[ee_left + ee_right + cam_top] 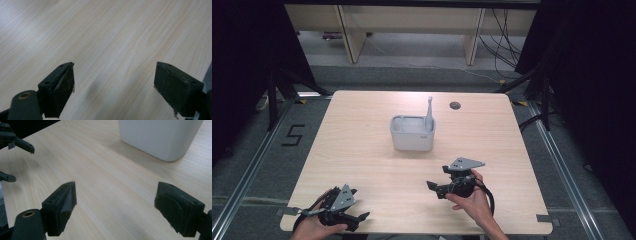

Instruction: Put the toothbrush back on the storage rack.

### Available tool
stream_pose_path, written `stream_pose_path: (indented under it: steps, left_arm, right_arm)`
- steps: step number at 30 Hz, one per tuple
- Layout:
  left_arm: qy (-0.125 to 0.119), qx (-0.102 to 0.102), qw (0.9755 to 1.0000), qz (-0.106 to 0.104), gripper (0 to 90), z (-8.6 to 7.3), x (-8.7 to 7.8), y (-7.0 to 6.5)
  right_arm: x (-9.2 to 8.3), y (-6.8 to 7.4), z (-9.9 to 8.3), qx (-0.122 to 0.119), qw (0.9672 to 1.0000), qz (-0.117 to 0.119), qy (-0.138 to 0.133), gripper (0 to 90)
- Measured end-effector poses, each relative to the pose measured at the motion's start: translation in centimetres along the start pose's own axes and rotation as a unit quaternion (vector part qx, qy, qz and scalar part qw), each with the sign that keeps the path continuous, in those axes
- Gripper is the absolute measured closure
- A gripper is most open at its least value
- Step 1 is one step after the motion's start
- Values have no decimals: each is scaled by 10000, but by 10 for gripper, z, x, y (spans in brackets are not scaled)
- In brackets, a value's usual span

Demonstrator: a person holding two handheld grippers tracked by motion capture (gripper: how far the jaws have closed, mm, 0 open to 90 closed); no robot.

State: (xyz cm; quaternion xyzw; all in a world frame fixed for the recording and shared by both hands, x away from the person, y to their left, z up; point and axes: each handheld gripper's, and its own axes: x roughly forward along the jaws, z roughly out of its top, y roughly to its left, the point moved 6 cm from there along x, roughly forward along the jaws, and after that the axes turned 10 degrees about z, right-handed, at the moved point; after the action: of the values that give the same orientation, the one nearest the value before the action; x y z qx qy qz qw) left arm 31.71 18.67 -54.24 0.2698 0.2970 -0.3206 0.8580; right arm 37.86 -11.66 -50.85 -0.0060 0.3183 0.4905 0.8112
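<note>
Nearest me, my left gripper [354, 204] sits at the near left corner of the table [362, 150], low over the wood. Its own view shows both black jaws spread wide with nothing but bare grain between them.

A little farther in, on the right, my right gripper [435, 189] hangs just above the tabletop, its jaws pointing left across the table and its grey plate on top. In its own view these jaws also stand wide apart and empty, with the lower corner of the white container [160, 137] ahead and to the right, well clear of them. The left gripper's jaw tips peek in at that view's left edge.

Beyond both hands, at the middle of the table, is the container [412, 134]: an open white tub with rounded corners, and a thin grey upright piece [429, 111] rising from its back right corner; what that piece is I cannot make out.

I judge the tub to be light, rigid plastic with smooth, fairly slick walls, so it should slide or tip easily if nudged. I would pinch one wall at the rim, one jaw inside and one outside, away from the upright piece.
</note>
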Motion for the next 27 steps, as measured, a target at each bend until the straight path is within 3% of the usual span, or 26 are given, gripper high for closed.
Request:
stream_pose_path:
  steps: [3, 4, 5, 7, 12, 13, 15, 16, 19, 21, 22, 27]
  left_arm:
    - [5, -27, 10000, -10, 163, 0, 0, -1]
    - [5, -27, 10000, -10, 163, 0, 0, -1]
    - [-1, 4, 10000, -3, 163, 0, 0, 0]
    - [5, -1, 10000, 14, 163, 0, 0, 0]
    - [7, 4, 10000, 20, 163, 0, 0, 0]
    - [8, 34, 10000, -2, 163, 0, 0, 0]
    - [13, 22, 10000, -12, 163, 0, 0, 0]
    - [-5, 9, 10000, 4, 163, 0, 0, 0]
    - [11, 22, 10000, 18, 163, 0, 0, 0]
    - [6, 19, 10000, 22, 163, 0, 0, 0]
    - [-4, -2, 10000, 15, 163, 0, 0, 0]
    - [10, 25, 10000, 20, 163, 0, 0, 0]
  right_arm:
    - [0, -1, -3, -244, 9997, -74, 21, 178]
    - [0, -1, -3, -244, 9997, -74, 21, 178]
    - [-1, 4, -5, 42, 10000, -16, 53, 178]
    - [0, 3, -7, -190, 9998, 9, 74, 170]
    - [0, 7, -12, -79, 9999, -22, 118, 169]
    - [0, 7, -13, -211, 9996, -3, 171, 169]
    - [0, 9, -15, -83, 9998, -9, 188, 169]
    - [1, 9, -16, -233, 9995, 34, 199, 169]
    - [1, 13, -19, -195, 9995, 67, 242, 170]
    - [1, 13, -20, -348, 9988, 15, 335, 170]
    - [0, 15, -22, -280, 9989, -56, 360, 170]
    - [2, 18, -27, -450, 9979, -11, 475, 170]
